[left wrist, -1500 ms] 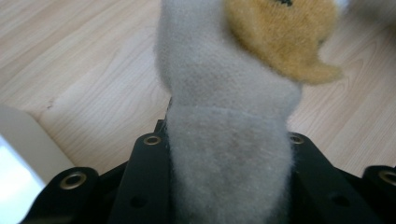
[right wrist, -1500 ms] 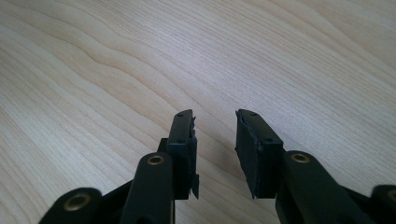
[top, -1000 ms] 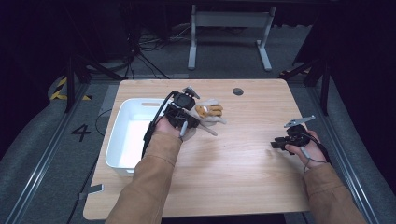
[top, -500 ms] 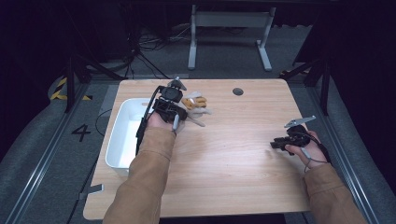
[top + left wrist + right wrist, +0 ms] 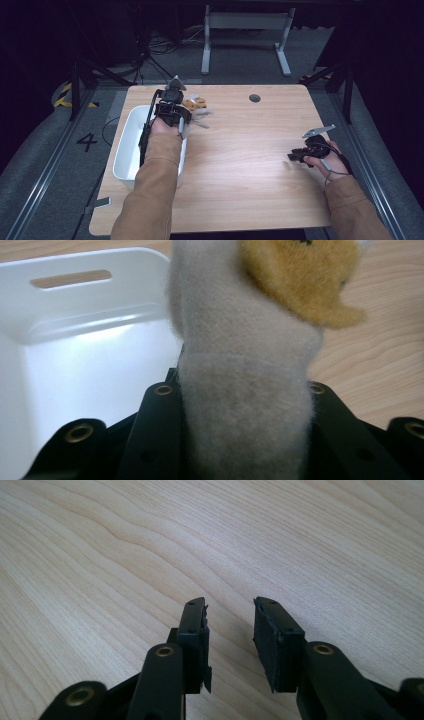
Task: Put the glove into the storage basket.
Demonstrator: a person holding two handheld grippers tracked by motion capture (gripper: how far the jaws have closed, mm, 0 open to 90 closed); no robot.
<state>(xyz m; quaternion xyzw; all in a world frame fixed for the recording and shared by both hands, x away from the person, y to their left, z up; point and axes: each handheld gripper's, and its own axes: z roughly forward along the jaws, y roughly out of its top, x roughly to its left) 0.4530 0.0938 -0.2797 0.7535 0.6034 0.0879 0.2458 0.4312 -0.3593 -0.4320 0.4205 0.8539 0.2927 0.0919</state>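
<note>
Plush toy (image 5: 245, 390) upright between left gripper (image 5: 192, 111) jaws, orange end uppermost.

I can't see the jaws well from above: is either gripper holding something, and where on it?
The left gripper clamps the plush toy by its grey part. The right gripper holds nothing.

High view: overhead, facing forward-down on the table (image 5: 240, 170). Left gripper view: close, facing the bin (image 5: 75, 340). Right gripper view: close over the same tabletop.
</note>
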